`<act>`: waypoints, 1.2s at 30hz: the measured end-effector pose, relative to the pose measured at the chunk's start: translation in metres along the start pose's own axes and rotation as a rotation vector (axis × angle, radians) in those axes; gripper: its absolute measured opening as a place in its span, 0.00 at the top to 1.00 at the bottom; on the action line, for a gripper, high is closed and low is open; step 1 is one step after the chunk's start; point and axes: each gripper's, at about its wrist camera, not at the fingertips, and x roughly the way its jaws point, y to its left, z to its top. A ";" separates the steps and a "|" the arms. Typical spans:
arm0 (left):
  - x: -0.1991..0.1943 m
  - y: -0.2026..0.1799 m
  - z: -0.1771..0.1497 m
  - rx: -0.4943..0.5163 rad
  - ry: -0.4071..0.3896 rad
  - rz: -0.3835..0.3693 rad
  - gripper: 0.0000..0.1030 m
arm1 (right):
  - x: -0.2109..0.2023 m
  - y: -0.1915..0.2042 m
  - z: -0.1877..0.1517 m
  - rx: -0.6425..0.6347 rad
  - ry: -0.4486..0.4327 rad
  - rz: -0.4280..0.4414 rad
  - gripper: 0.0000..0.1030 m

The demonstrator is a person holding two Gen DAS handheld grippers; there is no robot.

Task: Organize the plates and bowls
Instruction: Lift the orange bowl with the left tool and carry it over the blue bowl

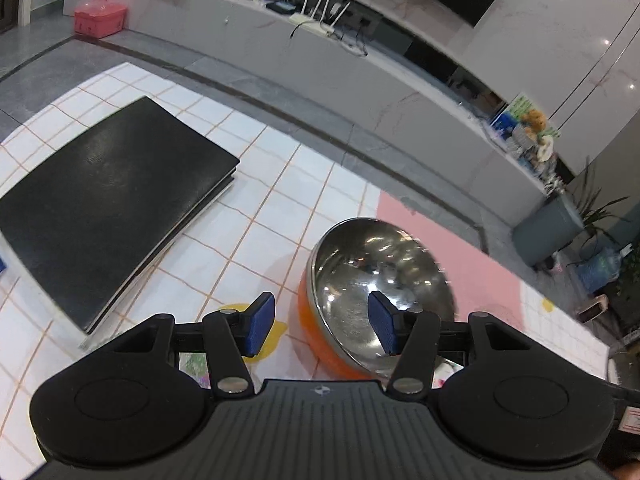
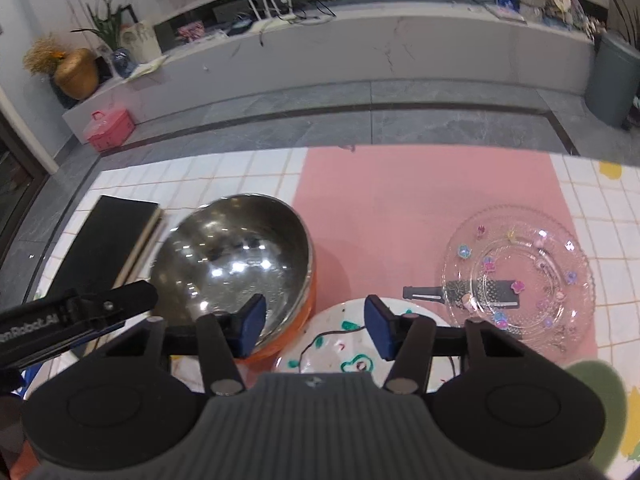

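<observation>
My left gripper point(image 1: 322, 322) hangs with its blue pads spread and nothing between them; the steel bowl with the orange outside point(image 1: 376, 280) sits tilted at about one o'clock from it, its near rim just beyond my right-hand pad. My right gripper point(image 2: 316, 328) is likewise released and empty, with that same bowl point(image 2: 236, 264) at eleven o'clock, the painted white plate point(image 2: 352, 344) directly below the pads at six, and the clear glass plate with little flowers point(image 2: 520, 276) at two o'clock. I judge the left hand nearer the bowl, the right nearer both plates. Count: one bowl, two plates, one black folder point(image 1: 108, 204) at ten o'clock on the tiled tablecloth point(image 1: 280, 208).
</observation>
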 end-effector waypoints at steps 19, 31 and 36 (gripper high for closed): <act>0.012 -0.005 0.000 0.020 0.041 0.028 0.84 | 0.011 -0.005 0.003 0.127 0.040 0.085 0.87; -0.086 -0.029 -0.031 0.059 -0.021 0.036 0.84 | -0.087 -0.002 -0.042 0.125 -0.004 0.147 0.87; -0.129 -0.036 -0.056 0.048 -0.048 0.010 0.84 | -0.139 -0.008 -0.075 0.127 -0.046 0.172 0.87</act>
